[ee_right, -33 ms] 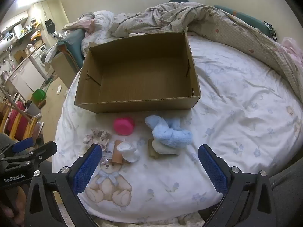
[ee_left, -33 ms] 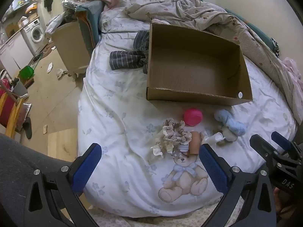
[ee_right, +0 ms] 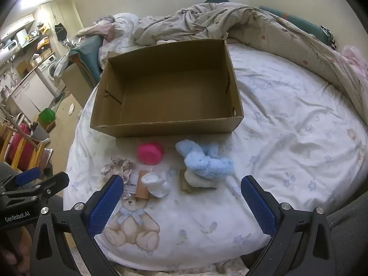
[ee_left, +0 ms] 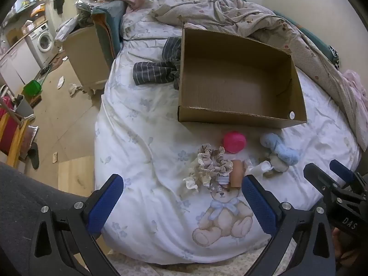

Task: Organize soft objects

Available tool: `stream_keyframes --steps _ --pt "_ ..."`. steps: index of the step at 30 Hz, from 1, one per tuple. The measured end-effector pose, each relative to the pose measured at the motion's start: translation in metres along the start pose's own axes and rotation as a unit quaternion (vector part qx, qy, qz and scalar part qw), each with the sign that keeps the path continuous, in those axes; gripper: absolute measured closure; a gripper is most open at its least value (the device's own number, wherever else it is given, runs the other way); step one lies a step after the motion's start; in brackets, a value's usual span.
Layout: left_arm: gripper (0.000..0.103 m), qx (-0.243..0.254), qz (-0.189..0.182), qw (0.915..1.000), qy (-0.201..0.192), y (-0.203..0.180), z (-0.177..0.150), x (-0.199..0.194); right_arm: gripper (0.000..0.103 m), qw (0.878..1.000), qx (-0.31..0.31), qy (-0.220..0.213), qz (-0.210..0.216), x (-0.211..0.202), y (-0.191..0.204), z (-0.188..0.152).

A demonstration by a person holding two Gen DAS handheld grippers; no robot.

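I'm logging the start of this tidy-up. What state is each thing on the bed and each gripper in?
cardboard box: open-topped, empty.
pink round item: on the sheet, outside the box.
blue fluffy item: lying on a beige one, outside the box.
scrunchie: loose on the sheet.
left gripper: open, holding nothing.
right gripper: open, holding nothing.

Dim warm indoor light, soft shadows, sharp focus, strong fisheye curvature, dark vignetted corners.

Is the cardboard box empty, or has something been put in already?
Empty. The box shows only bare cardboard floor in both views; the soft items, like the blue plush, lie on the bed in front of it.
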State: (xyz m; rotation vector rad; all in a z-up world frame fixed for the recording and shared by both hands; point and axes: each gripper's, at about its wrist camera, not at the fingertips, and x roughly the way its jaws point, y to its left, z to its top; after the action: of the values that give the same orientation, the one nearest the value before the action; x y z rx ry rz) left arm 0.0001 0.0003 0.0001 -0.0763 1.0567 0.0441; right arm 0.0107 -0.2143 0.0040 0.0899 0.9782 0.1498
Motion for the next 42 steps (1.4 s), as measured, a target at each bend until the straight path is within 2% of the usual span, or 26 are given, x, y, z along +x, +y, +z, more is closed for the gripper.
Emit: stream_keyframes --steps 42 --pt "0.000 0.011 0.010 0.9998 -0.010 -0.0053 0.0001 -0.0023 0.000 1.000 0.004 -0.004 0.004 -0.0034 -0.0023 0.0012"
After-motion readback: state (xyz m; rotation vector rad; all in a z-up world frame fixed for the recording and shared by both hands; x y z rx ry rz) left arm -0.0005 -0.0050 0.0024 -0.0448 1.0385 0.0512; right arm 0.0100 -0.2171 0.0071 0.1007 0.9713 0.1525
